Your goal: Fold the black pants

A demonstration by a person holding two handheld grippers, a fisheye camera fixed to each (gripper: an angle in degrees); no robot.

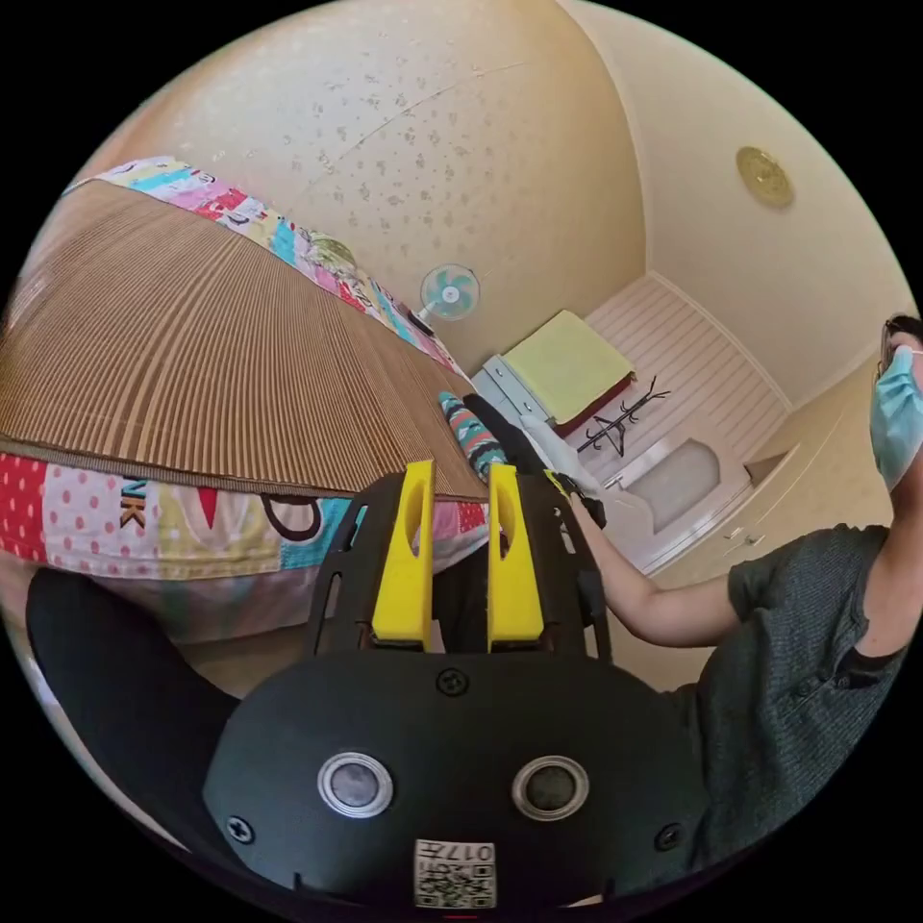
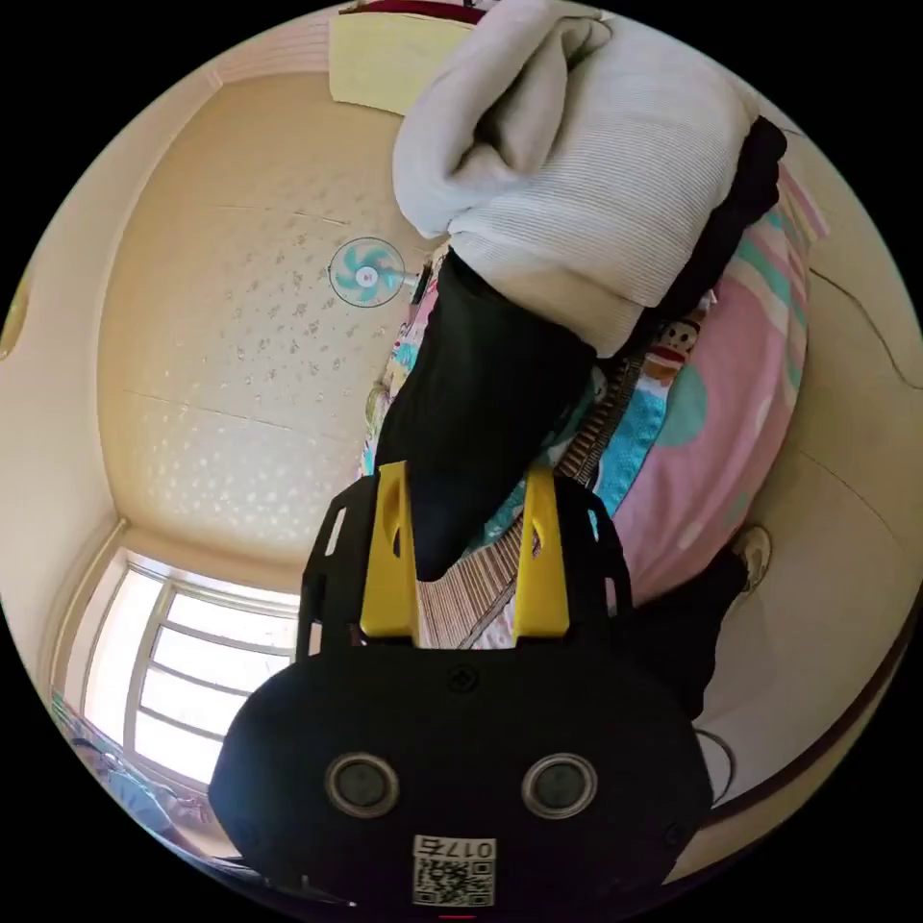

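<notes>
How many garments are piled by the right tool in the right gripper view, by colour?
Black: 1, the black pants, one end hanging between the open jaws of the right tool.
Off-white: 1, the ribbed off-white garment bunched over them.
Total: 2. The dark fabric at the pile's far edge may belong to the pants; cannot tell.

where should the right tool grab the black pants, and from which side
Probably the tapered free end of the black pants, which sits between the open jaws of the right tool. Come straight along that end: it is narrow and clear, while farther up a white ribbed garment lies over the pants.
</notes>
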